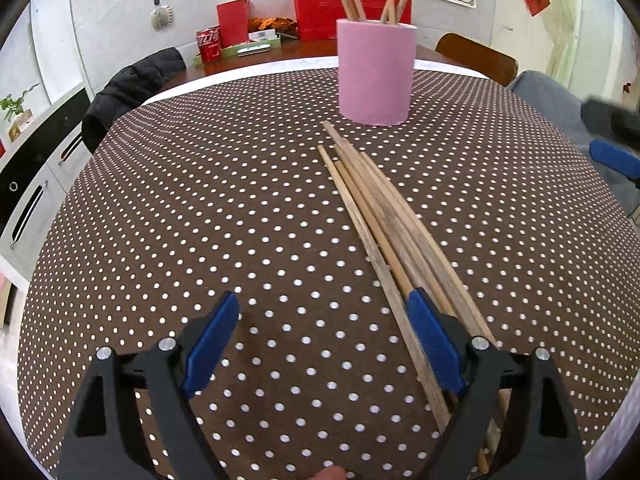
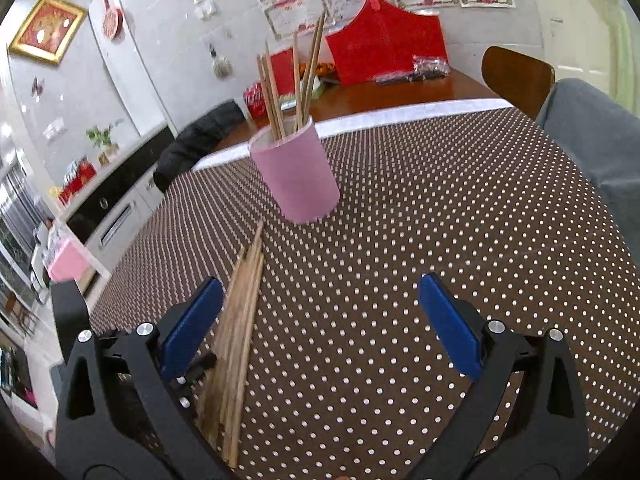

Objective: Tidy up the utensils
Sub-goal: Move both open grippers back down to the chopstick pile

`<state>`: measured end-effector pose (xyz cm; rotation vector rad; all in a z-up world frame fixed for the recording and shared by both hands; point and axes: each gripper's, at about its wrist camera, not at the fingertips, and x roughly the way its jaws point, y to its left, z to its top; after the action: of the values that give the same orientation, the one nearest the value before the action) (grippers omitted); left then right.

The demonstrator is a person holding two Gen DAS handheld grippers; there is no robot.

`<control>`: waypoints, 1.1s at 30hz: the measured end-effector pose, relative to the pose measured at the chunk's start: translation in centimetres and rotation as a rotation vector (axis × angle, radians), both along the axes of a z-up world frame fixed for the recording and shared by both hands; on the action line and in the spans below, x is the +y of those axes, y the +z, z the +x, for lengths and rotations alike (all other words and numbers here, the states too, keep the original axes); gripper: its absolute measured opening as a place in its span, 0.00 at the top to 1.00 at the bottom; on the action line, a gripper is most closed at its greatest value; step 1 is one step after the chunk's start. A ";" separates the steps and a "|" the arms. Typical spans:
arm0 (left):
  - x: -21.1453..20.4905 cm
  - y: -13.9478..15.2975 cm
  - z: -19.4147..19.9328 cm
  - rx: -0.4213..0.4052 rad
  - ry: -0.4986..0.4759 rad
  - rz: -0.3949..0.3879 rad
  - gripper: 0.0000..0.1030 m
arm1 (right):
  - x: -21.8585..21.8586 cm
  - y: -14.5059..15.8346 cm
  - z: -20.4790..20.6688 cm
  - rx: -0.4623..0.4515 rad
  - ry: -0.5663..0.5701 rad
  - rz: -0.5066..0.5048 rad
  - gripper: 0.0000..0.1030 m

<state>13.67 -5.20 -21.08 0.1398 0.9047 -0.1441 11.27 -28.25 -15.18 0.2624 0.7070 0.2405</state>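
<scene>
Several wooden chopsticks (image 1: 384, 216) lie in a loose bundle on the brown polka-dot tablecloth (image 1: 200, 220), pointing toward a pink cylindrical holder (image 1: 374, 72) that has several chopsticks standing in it. My left gripper (image 1: 324, 312) is open and empty, low over the cloth, its right finger beside the bundle's near end. In the right wrist view the bundle (image 2: 240, 312) lies by my left finger and the holder (image 2: 296, 176) stands beyond. My right gripper (image 2: 320, 300) is open and empty; it also shows in the left wrist view's right edge (image 1: 612, 156).
Behind the table's far edge is a wooden counter with red bags (image 1: 320, 8), a cola can (image 1: 209, 44) and a tray. A black jacket (image 1: 132, 92) hangs at far left; a brown chair back (image 1: 476, 56) at far right. White cabinets (image 2: 116, 220) stand left.
</scene>
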 end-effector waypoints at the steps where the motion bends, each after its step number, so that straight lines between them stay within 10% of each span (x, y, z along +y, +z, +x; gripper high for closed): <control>1: 0.3 -0.2 0.4 0.007 0.005 0.012 0.17 | 0.3 -0.3 0.1 0.012 0.008 -0.016 0.06; 33: 5.3 -0.2 1.1 0.004 0.066 -0.208 0.17 | 10.3 -6.5 4.5 0.180 0.229 -0.377 0.06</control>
<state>14.72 0.05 -21.28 -0.0835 0.8917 -0.1756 15.79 -17.90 -21.66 -0.1596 0.9457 0.2977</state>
